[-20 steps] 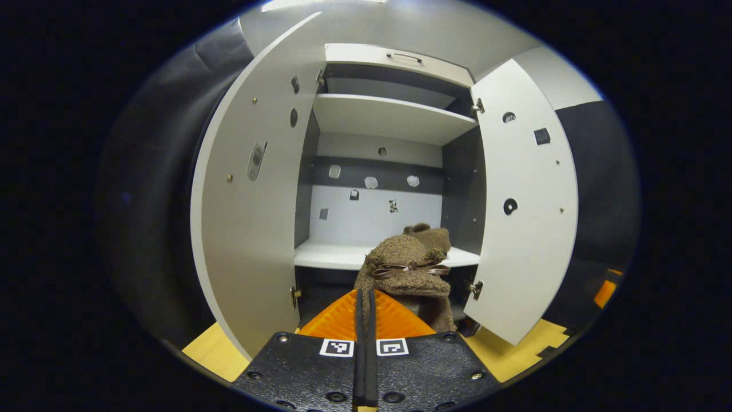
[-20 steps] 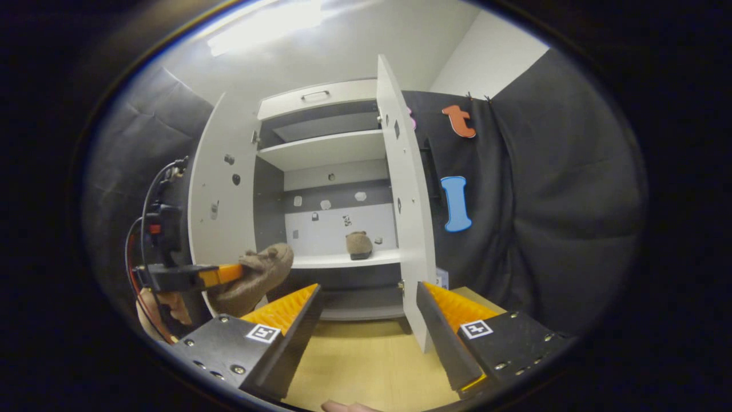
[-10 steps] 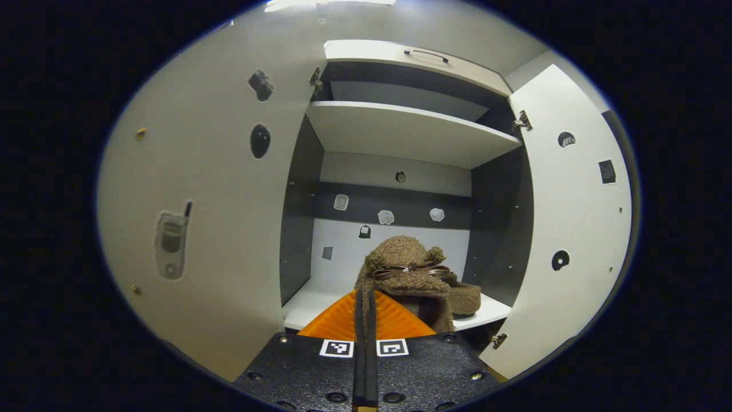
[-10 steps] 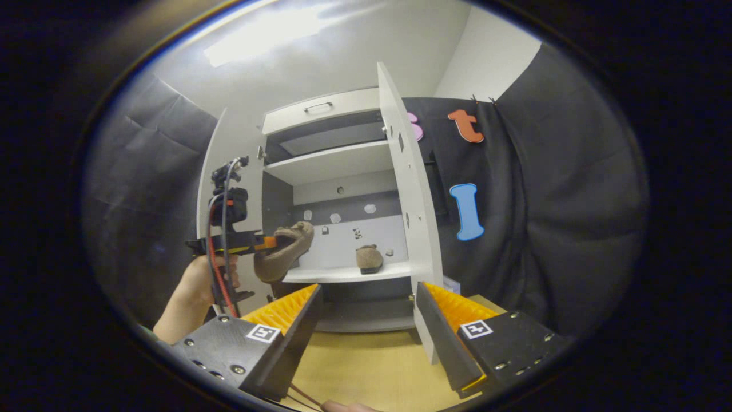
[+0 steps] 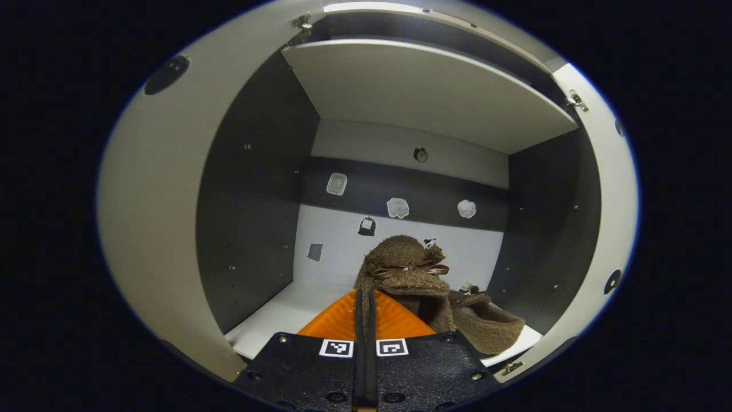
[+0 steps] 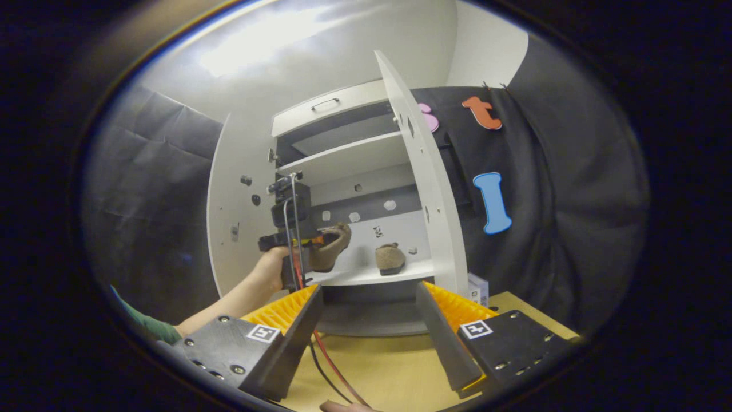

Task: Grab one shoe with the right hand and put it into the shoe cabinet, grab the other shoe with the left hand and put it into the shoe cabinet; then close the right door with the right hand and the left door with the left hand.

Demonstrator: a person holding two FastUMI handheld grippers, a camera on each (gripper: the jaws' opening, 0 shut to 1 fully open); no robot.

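My left gripper [image 5: 364, 294] is shut on a brown fuzzy shoe [image 5: 406, 269] with a bow and holds it inside the shoe cabinet, just above the white lower shelf [image 5: 286, 315]. The other brown shoe [image 5: 486, 329] lies on that shelf to the right of it. In the right gripper view, the left gripper [image 6: 289, 240] holds its shoe [image 6: 330, 246] at the cabinet's opening. The second shoe [image 6: 390, 257] rests on the shelf [image 6: 372, 278]. My right gripper [image 6: 369, 289] stands open and empty well in front of the cabinet. Both the left door [image 6: 234, 217] and the right door [image 6: 434, 200] stand open.
An upper shelf [image 5: 423, 86] spans the cabinet above the shoes, with a drawer front [image 6: 326, 109] above it. A person's forearm [image 6: 240, 297] reaches in from the left. Cables [image 6: 329, 360] trail over the wooden floor [image 6: 389, 366]. A small box [image 6: 477, 286] sits beside the right door.
The left gripper has carried its shoe forward from outside the doors into the cabinet, over the lower shelf. The right gripper has stayed open and back.
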